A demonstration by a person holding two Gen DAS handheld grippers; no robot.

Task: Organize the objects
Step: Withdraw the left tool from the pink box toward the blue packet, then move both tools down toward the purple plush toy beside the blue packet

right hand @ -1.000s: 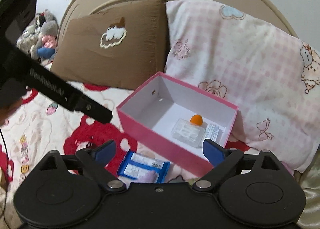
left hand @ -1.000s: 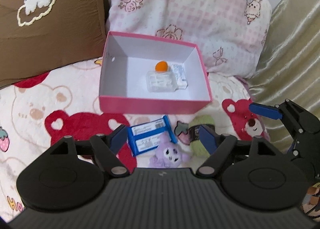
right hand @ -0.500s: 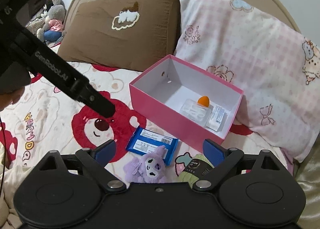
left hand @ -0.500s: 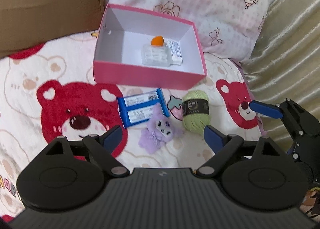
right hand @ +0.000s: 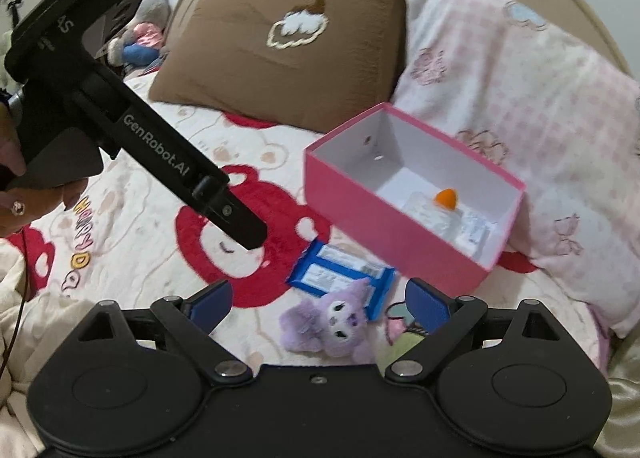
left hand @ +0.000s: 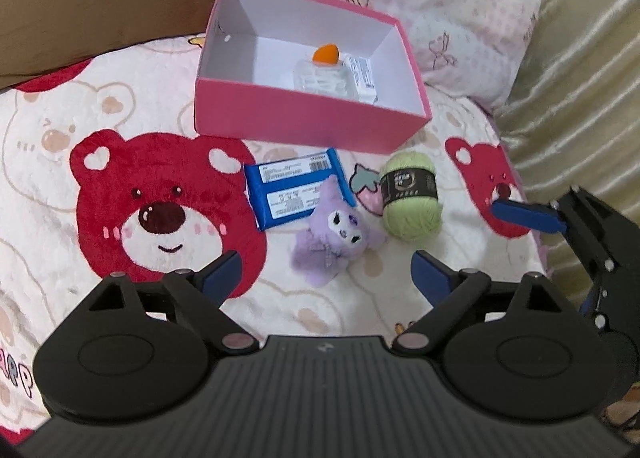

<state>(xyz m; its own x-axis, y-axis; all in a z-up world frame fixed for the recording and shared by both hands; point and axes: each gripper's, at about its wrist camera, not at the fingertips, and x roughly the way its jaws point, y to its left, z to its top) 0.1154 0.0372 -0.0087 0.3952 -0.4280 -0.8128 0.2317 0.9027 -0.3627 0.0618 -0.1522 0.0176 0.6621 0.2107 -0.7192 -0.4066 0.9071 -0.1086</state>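
Note:
A pink box (left hand: pixel 312 113) stands open on the bear blanket, holding an orange piece (left hand: pixel 326 54), a clear case (left hand: pixel 324 79) and a white packet (left hand: pixel 362 75). In front of it lie a blue packet (left hand: pixel 292 187), a purple plush (left hand: pixel 332 238) and a green yarn ball (left hand: pixel 410 197). My left gripper (left hand: pixel 326 274) hovers just short of the plush, its jaws opening with nothing between them. My right gripper (right hand: pixel 318 304) stands open and empty above the plush (right hand: pixel 328 326), with the blue packet (right hand: pixel 340 274) and the box (right hand: pixel 384 234) beyond. The yarn (right hand: pixel 400 346) is mostly hidden behind its right finger.
A brown pillow (right hand: pixel 280 57) and a pink checked pillow (right hand: pixel 520 97) lean against the headboard behind the box. A beige quilt (left hand: pixel 580 77) rises on the right. The right gripper's finger (left hand: pixel 524 213) reaches in beside the yarn. A hand (right hand: pixel 16 185) holds the left gripper.
Both grippers have sunk toward the bed and tilted down. The packet, plush and yarn came fully into sight in front of the box. The left jaws spread a little wider.

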